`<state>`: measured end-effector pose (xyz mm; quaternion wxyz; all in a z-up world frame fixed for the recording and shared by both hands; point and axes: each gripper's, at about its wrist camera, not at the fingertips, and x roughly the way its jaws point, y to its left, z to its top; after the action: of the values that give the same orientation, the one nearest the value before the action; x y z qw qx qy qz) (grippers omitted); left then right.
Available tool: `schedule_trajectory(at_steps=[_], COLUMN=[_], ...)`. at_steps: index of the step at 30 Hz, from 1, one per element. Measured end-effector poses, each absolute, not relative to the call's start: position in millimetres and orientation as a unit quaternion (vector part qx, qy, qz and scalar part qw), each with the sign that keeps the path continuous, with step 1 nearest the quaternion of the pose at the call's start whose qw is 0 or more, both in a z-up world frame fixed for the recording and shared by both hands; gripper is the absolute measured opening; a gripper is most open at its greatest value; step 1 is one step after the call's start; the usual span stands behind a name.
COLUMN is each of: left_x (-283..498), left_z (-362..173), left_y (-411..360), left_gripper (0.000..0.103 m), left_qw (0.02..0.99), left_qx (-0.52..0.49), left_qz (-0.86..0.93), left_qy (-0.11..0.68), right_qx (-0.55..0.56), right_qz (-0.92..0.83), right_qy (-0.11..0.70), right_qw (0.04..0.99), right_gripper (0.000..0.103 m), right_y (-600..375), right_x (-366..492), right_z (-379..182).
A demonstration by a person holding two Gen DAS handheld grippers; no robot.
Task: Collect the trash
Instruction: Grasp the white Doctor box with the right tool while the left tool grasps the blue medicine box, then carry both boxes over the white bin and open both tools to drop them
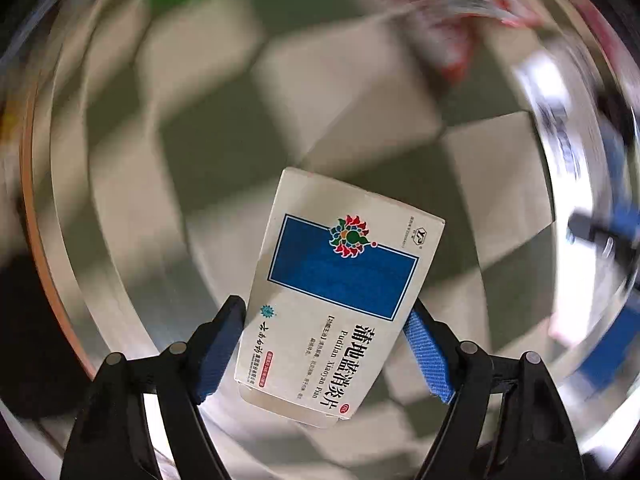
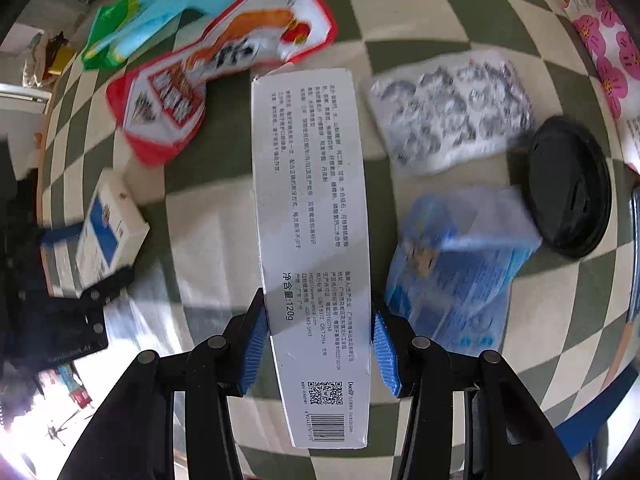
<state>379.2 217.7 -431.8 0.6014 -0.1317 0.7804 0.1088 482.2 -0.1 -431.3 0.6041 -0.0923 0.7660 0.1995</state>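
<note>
My left gripper (image 1: pixel 324 336) is shut on a small white medicine box with a blue panel (image 1: pixel 340 280), held above the green and white checkered table; the background is motion-blurred. The same box (image 2: pixel 110 228) and left gripper (image 2: pixel 76 296) show at the left of the right wrist view. My right gripper (image 2: pixel 318 344) is shut on a long white toothpaste box (image 2: pixel 312 216), held above the table. On the table lie a red snack bag (image 2: pixel 224 60), a green and blue bag (image 2: pixel 160 8), a silver blister pack (image 2: pixel 452 108), a blue plastic wrapper (image 2: pixel 460 264) and a black lid (image 2: pixel 568 184).
A pink flowered packet (image 2: pixel 608 44) lies at the far right edge. The checkered tablecloth (image 2: pixel 200 240) covers the table. The room beyond the table's left edge holds blurred clutter.
</note>
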Motion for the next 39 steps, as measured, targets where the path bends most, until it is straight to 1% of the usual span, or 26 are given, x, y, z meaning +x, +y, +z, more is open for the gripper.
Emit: schedule_trajectory(at_steps=[2,5,7,9,11,13,14,16,20,21,23,24,25,26,32,34,37,39], left_x=[349.9,302.2,287.5,286.3,290.0,296.5,298.4,308.4,325.2,327.2,311.2,310.9,307.6,295.7,287.6,277.3,263.2,247.4], left_z=[-430.5,-431.6,-432.1,-431.7,-430.6,-435.8,-439.6,-446.0,-452.9,-452.7,-450.1,-448.9,-446.5,-439.1,-409.1,-392.2,-367.0,-344.3], left_y=[225.1,230.8,228.5,224.3,210.0,192.8,185.9,175.2,146.3,142.7,129.8,125.3,122.2,107.5,90.5,86.4,76.4,94.3], left_gripper=[0.078,0.078,0.081,0.081,0.081,0.081,0.081,0.084,0.084,0.083,0.077,0.076,0.075,0.075,0.075,0.075,0.075,0.075], left_qw=[0.582,0.548,0.545,0.557,0.574,0.583,0.583,0.588,0.590,0.594,0.600,0.606,0.612,0.617,0.648,0.662,0.683,0.695], left_qx=[-0.228,-0.373,-0.406,-0.384,-0.331,-0.281,-0.270,-0.253,-0.212,-0.205,-0.195,-0.191,-0.189,-0.184,-0.180,-0.180,-0.186,-0.192], left_qz=[0.151,0.198,0.209,0.210,0.204,0.188,0.183,0.178,0.182,0.184,0.191,0.196,0.202,0.211,0.249,0.262,0.277,0.280], left_qy=[0.766,0.722,0.703,0.706,0.720,0.739,0.744,0.747,0.757,0.756,0.752,0.747,0.741,0.736,0.697,0.679,0.649,0.634], right_qx=[-0.099,-0.112,-0.116,-0.129,-0.146,-0.152,-0.152,-0.154,-0.162,-0.162,-0.171,-0.178,-0.180,-0.176,-0.164,-0.155,-0.146,-0.137], right_qz=[0.204,0.212,0.220,0.224,0.224,0.219,0.220,0.218,0.216,0.215,0.213,0.211,0.214,0.219,0.230,0.237,0.244,0.246], right_qy=[0.767,0.768,0.773,0.772,0.768,0.769,0.770,0.773,0.771,0.769,0.757,0.750,0.742,0.736,0.711,0.708,0.696,0.680], right_qw=[0.600,0.594,0.584,0.581,0.582,0.581,0.579,0.575,0.577,0.580,0.594,0.601,0.610,0.616,0.644,0.647,0.660,0.677], right_gripper=[0.049,0.049,0.049,0.050,0.051,0.066,0.067,0.067,0.068,0.067,0.059,0.051,0.048,0.048,0.048,0.048,0.048,0.048], right_y=[0.4,2.6,6.0,11.8,18.7,23.1,25.2,27.4,26.9,25.8,25.4,20.7,16.5,16.3,7.7,-12.9,-17.9,-24.8], right_x=[469.6,447.8,434.0,425.3,419.1,415.6,413.3,408.6,396.2,392.5,382.8,381.6,374.4,371.4,348.3,342.2,329.0,314.3], right_z=[-431.4,-430.9,-431.0,-430.9,-430.6,-432.8,-434.5,-437.7,-441.5,-441.4,-439.7,-437.0,-435.7,-433.6,-415.7,-405.8,-390.6,-373.1])
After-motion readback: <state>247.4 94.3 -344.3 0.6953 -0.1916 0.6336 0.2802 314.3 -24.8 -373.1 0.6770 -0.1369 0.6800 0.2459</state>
